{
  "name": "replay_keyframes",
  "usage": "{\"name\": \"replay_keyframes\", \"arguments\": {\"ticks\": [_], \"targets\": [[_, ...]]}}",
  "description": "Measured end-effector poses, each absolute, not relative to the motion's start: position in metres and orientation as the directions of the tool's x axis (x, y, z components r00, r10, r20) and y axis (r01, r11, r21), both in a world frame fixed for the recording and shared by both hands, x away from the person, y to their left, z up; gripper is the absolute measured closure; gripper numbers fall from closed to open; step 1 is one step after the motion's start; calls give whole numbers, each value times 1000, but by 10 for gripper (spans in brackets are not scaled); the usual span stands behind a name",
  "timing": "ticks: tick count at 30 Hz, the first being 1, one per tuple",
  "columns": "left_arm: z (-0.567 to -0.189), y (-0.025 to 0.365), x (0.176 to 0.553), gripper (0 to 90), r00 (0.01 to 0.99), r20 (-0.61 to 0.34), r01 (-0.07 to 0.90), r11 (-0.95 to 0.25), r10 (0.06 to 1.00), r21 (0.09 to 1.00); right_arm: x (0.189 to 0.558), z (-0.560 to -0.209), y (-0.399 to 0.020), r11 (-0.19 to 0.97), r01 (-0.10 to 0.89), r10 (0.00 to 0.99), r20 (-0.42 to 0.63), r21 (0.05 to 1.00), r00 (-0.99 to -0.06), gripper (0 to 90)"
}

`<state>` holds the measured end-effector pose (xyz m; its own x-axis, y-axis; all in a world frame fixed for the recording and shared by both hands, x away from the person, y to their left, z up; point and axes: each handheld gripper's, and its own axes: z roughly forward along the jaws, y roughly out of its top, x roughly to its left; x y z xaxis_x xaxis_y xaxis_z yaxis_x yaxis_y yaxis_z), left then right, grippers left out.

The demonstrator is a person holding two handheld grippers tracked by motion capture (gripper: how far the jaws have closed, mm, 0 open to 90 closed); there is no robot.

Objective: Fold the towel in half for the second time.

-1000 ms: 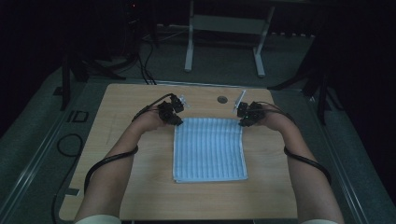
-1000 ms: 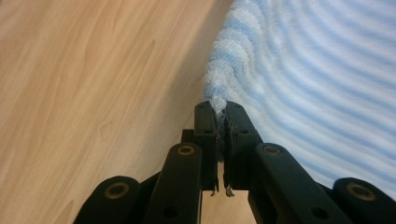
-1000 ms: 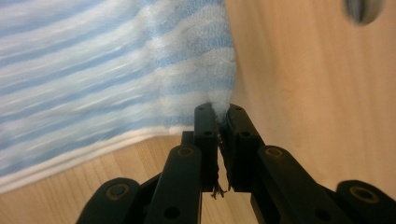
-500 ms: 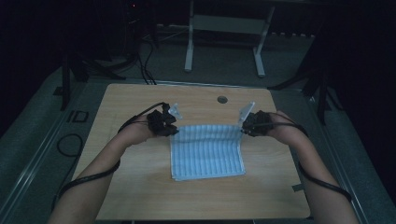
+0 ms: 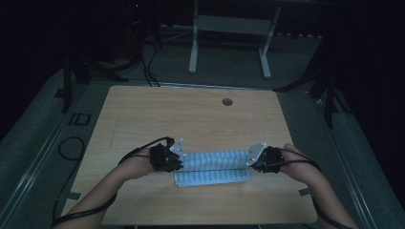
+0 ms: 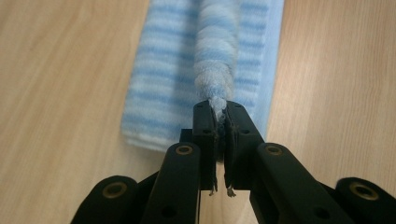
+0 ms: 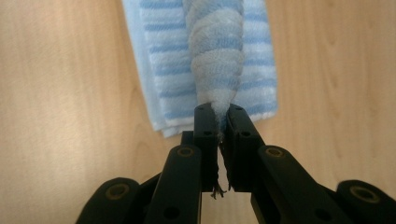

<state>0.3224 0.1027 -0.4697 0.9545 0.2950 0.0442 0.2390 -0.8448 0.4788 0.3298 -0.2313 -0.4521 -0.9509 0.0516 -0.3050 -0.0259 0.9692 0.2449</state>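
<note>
No readable writing on the striped cloth (image 5: 215, 164)

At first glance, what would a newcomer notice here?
A blue-and-white striped cloth lies near the front edge of the wooden table, its upper layer bunched and stretched between two grippers. The left gripper and right gripper each pinch one end, fingers shut on it.
</note>
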Motion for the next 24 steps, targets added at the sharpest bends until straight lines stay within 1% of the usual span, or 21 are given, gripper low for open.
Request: {"name": "replay_keyframes", "arguments": {"ticks": [5, 6, 7, 8, 9, 10, 11, 12, 15, 18, 19, 20, 21, 22, 24], "targets": [[-478, 103, 315, 824, 965, 0, 229, -848, 261, 477, 323, -463, -238, 965, -15, 58, -270, 263, -961, 837], [-480, 103, 314, 802, 968, -19, 231, -855, 251, 465, 321, -465, -238, 963, -6, 65, -252, 268, -965, 834], [-481, 102, 312, 720, 971, -33, 227, -865, 237, 447, 317, -472, -238, 968, -16, 43, -228, 251, -973, 814], [-482, 102, 310, 720, 974, -41, 219, -872, 224, 437, 317, -472, -238, 968, -16, 43, -228, 251, -973, 814], [-482, 103, 309, 664, 975, -47, 218, -878, 219, 425, 315, -474, -239, 971, -23, 34, -232, 239, -972, 798], [-481, 103, 309, 632, 974, -49, 221, -879, 221, 422, 314, -474, -239, 971, -17, 38, -224, 238, -974, 768], [-478, 105, 309, 628, 973, -54, 226, -875, 225, 428, 314, -473, -240, 969, -11, 44, -216, 245, -975, 755], [-476, 106, 310, 599, 970, -48, 235, -868, 238, 438, 314, -471, -242, 966, -7, 49, -209, 259, -977, 735], [-470, 105, 312, 600, 965, -14, 242, -864, 263, 440, 317, -462, -244, 955, 13, 75, -199, 296, -977, 670], [-470, 100, 314, 600, 964, -9, 242, -865, 266, 440, 319, -456, -244, 952, 16, 89, -229, 305, -969, 645], [-472, 93, 318, 600, 962, 0, 245, -863, 273, 441, 321, -453, -243, 948, 22, 100, -231, 317, -968, 610], [-474, 89, 320, 600, 960, 6, 250, -866, 280, 433, 327, -450, -241, 933, 39, 126, -224, 358, -966, 655], [-476, 86, 323, 600, 958, 13, 255, -869, 288, 424, 333, -455, -235, 930, 44, 128, -209, 364, -970, 743], [-479, 83, 327, 600, 954, 10, 269, -869, 300, 416, 333, -455, -235, 930, 44, 128, -209, 364, -970, 743], [-486, 78, 333, 600, 948, 10, 288, -868, 319, 405, 338, -466, -228, 942, 47, 115, -189, 331, -975, 757]]}}
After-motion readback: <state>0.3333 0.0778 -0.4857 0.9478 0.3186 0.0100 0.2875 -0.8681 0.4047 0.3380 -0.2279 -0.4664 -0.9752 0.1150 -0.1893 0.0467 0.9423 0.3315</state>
